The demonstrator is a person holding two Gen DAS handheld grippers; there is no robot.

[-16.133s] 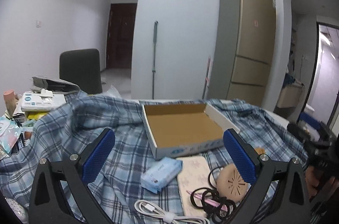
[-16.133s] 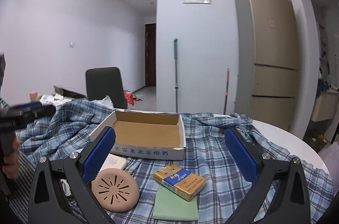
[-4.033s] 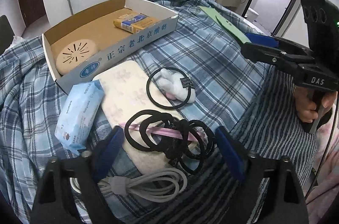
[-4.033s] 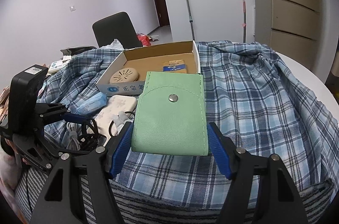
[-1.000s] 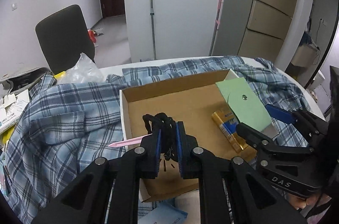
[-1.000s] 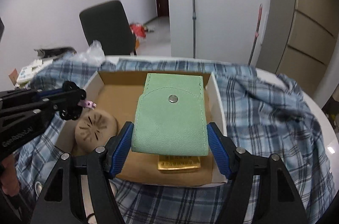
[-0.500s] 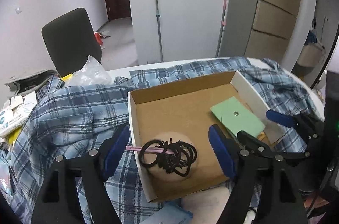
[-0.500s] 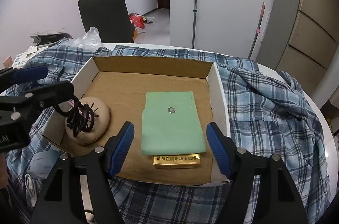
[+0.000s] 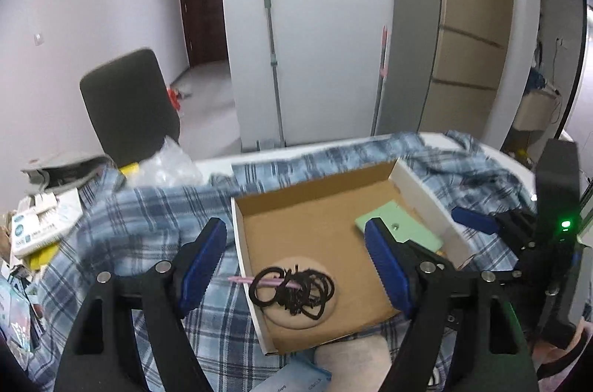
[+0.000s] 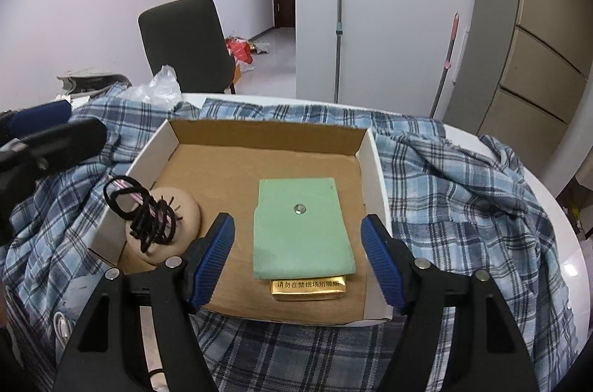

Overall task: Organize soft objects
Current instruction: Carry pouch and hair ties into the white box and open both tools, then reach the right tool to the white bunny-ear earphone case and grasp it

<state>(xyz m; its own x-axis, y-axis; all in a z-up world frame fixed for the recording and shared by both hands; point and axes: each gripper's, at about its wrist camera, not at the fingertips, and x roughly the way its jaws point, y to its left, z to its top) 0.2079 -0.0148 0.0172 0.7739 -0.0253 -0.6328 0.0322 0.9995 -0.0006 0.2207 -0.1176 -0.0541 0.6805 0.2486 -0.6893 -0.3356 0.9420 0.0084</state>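
A tangle of black hair ties (image 9: 292, 290), threaded with a pink strip, is seen resting on a round beige slotted pad (image 10: 168, 225) in the near left corner of a shallow cardboard box (image 10: 265, 132). A green snap pouch (image 10: 302, 229) is laid flat toward the box's right side, partly covering a gold cigarette pack (image 10: 309, 288) whose end shows at the near edge. The box is set on a blue plaid cloth (image 10: 463, 184) spread over a white round table (image 10: 567, 243). The left gripper (image 9: 294, 262) is held spread wide above the hair ties, with nothing between its blue pads. The right gripper (image 10: 298, 258) is likewise spread wide, empty, its pads on either side of the pouch without touching it.
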